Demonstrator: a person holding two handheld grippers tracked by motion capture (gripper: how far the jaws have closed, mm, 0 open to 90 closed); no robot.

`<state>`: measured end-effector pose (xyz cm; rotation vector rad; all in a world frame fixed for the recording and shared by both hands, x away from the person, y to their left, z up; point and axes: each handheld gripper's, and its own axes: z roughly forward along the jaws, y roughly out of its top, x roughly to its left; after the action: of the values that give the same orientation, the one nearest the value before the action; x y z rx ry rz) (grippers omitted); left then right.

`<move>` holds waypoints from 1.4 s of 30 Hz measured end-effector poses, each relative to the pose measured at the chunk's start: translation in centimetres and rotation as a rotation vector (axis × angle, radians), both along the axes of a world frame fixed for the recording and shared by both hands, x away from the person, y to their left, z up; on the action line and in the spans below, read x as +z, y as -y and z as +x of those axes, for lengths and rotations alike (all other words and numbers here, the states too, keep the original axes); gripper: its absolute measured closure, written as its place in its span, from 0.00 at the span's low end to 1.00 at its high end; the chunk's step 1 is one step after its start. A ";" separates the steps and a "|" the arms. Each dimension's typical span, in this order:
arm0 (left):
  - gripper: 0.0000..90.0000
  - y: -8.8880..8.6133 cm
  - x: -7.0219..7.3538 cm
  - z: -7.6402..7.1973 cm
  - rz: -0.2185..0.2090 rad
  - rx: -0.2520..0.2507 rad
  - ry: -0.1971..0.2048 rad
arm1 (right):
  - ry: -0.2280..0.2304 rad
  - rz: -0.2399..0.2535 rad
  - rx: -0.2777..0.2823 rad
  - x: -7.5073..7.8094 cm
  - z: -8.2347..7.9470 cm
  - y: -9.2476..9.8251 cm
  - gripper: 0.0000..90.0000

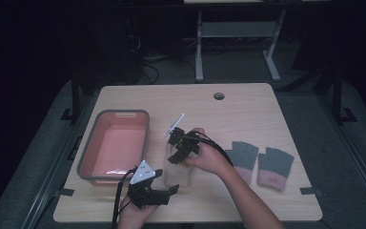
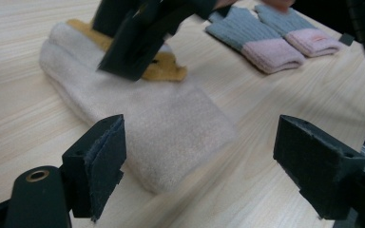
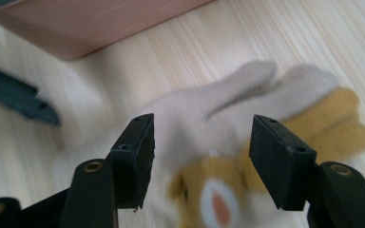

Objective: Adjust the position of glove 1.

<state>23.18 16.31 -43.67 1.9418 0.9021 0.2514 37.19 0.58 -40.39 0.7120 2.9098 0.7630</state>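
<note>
A cream glove (image 1: pixel 177 175) with a yellow animal face (image 3: pixel 214 199) on it lies flat at the middle of the table. My right gripper (image 1: pixel 176 155) hangs just over the glove's finger end, jaws wide apart; in the right gripper view (image 3: pixel 202 152) the glove (image 3: pixel 195 114) lies below the gap and the pads do not press on it. My left gripper (image 1: pixel 169 191) sits low near the table's front edge, open, pointing at the glove's cuff (image 2: pixel 171 118). In the left gripper view (image 2: pixel 199 147) nothing sits between its pads, and the right gripper (image 2: pixel 138 42) shows above the glove.
A pink bin (image 1: pixel 119 113) with a grey rim stands at the left of the table. Two grey gloves with pink cuffs (image 1: pixel 242 160) (image 1: pixel 274 167) lie side by side to the right. A round cable hole (image 1: pixel 218 96) is near the far edge.
</note>
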 end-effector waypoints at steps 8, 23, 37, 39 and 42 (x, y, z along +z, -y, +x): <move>0.21 0.1 0.0 0.1 0.000 -0.003 -0.006 | 0.058 -0.110 0.035 -2.2 0.1 -1.9 0.41; 0.21 1.3 -0.1 0.4 -0.017 -0.018 -0.036 | 0.050 -0.154 0.048 -2.1 0.0 0.7 0.43; 0.23 2.5 0.6 2.9 -0.002 0.028 -0.120 | 0.003 0.017 -0.109 0.4 -0.6 5.0 0.39; 0.23 2.7 0.7 3.4 0.009 0.030 -0.130 | -0.009 0.040 -0.142 0.6 -0.7 5.9 0.38; 0.23 3.1 0.9 4.0 0.024 0.030 -0.142 | -0.041 0.074 -0.196 0.8 -1.1 7.1 0.37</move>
<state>27.16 13.24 -42.76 1.9890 1.0259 0.1443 36.10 -6.57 -39.60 1.0129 2.8033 0.8455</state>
